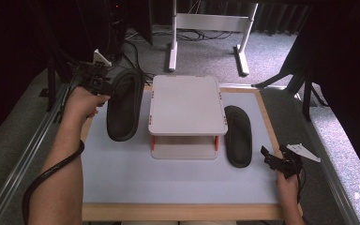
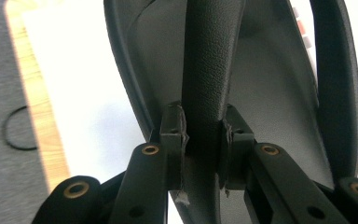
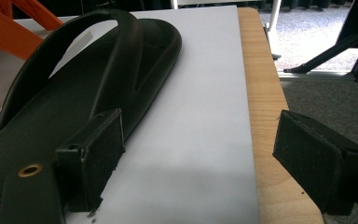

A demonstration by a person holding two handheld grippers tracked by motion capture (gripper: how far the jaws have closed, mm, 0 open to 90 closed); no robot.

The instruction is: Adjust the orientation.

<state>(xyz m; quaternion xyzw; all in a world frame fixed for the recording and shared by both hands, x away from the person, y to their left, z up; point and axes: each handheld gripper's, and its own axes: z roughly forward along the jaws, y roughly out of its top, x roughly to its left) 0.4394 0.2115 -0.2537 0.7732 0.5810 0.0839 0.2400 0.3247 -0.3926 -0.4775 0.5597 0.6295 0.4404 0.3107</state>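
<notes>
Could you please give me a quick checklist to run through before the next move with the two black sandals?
1. Left gripper shut on the left sandal's strap: ok.
2. Left sandal lifted off the mat: cannot tell.
3. Right gripper open: ok.
4. Right sandal lying flat on the mat: ok.
5. Right gripper around the right sandal: not ok, beside it.
6. Rack between the sandals untouched: ok.

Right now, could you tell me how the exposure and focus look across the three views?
High view: dim, dark surroundings, mat evenly lit. Left gripper view: mat blown out white, the clamped sandal strap sharp. Right gripper view: near pads soft, sandal clear.
</notes>
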